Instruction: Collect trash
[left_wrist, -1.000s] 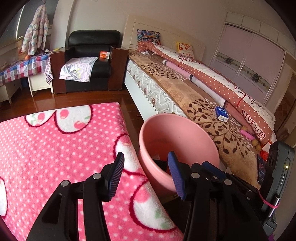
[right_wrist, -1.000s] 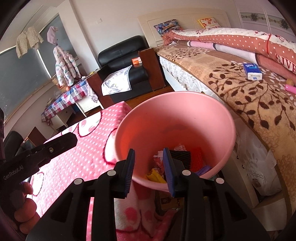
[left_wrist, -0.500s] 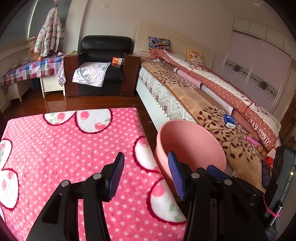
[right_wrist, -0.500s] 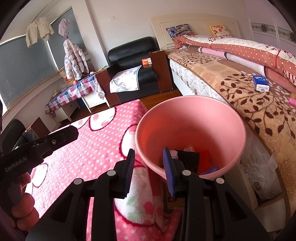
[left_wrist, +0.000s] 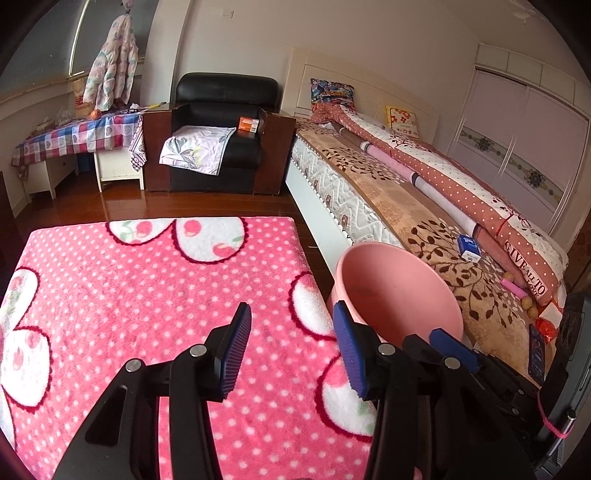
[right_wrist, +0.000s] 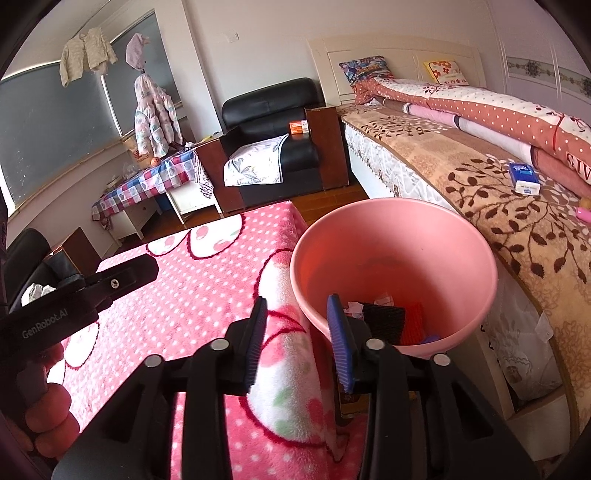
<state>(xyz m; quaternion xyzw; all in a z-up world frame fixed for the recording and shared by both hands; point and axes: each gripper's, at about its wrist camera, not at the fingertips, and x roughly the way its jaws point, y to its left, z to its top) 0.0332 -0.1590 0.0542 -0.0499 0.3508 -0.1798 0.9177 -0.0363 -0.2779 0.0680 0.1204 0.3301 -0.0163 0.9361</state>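
The right hand-held gripper (right_wrist: 297, 338) had just spread its jaws and hung released, nothing between them; the scraps (right_wrist: 384, 317) lay in the pink bucket (right_wrist: 399, 236) just beyond its tips, so that drop looked done. The left hand-held gripper (left_wrist: 291, 349) had narrowed slightly, yet gaped empty over the pink-blanketed bench (left_wrist: 147, 288), the bucket beside it.

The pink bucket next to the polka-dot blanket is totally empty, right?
Not empty. The right wrist view shows the pink bucket beside the polka-dot blanket already holding trash at its bottom: black, red and white scraps. The rest is right.
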